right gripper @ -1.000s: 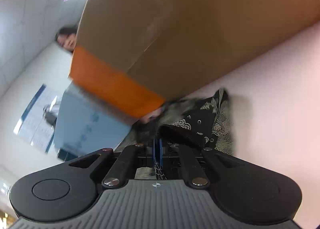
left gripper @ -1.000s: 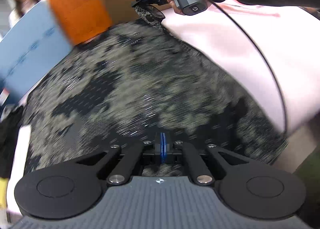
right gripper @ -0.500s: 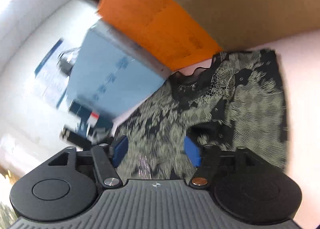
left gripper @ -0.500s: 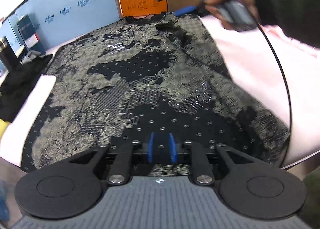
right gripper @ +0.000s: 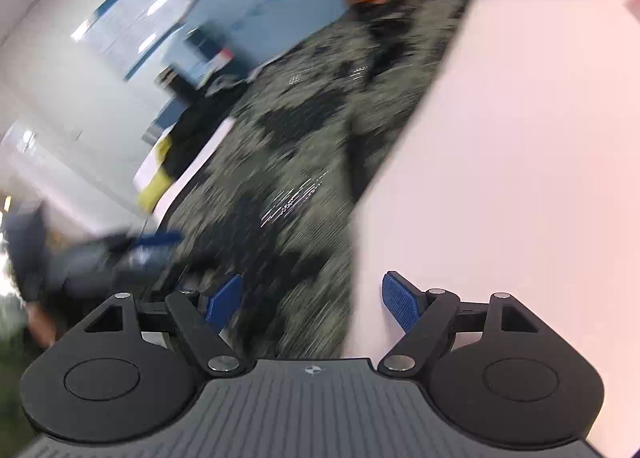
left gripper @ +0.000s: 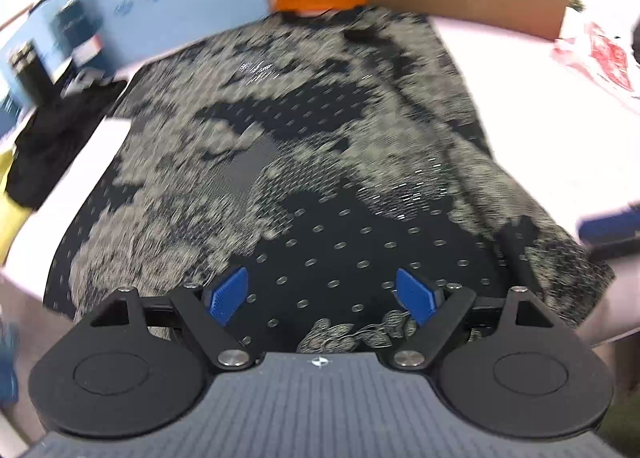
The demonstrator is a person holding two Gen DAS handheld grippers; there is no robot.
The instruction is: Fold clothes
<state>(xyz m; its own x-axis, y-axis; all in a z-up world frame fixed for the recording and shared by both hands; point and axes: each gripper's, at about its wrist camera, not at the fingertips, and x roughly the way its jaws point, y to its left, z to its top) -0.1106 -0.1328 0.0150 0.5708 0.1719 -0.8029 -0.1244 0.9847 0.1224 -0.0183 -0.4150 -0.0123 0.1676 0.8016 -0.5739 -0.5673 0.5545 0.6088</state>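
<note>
Shirt spread flat on pink table; both grippers empty.
Left wrist view: the left gripper [left gripper: 322, 294] is opening, jaws wide, nothing clamped, above the near hem of the black-and-beige shirt [left gripper: 288, 146] lying on the table [left gripper: 540, 138]. Right wrist view: the right gripper [right gripper: 312, 300] stands wide and empty, straddling the shirt's [right gripper: 304, 162] edge.
</note>
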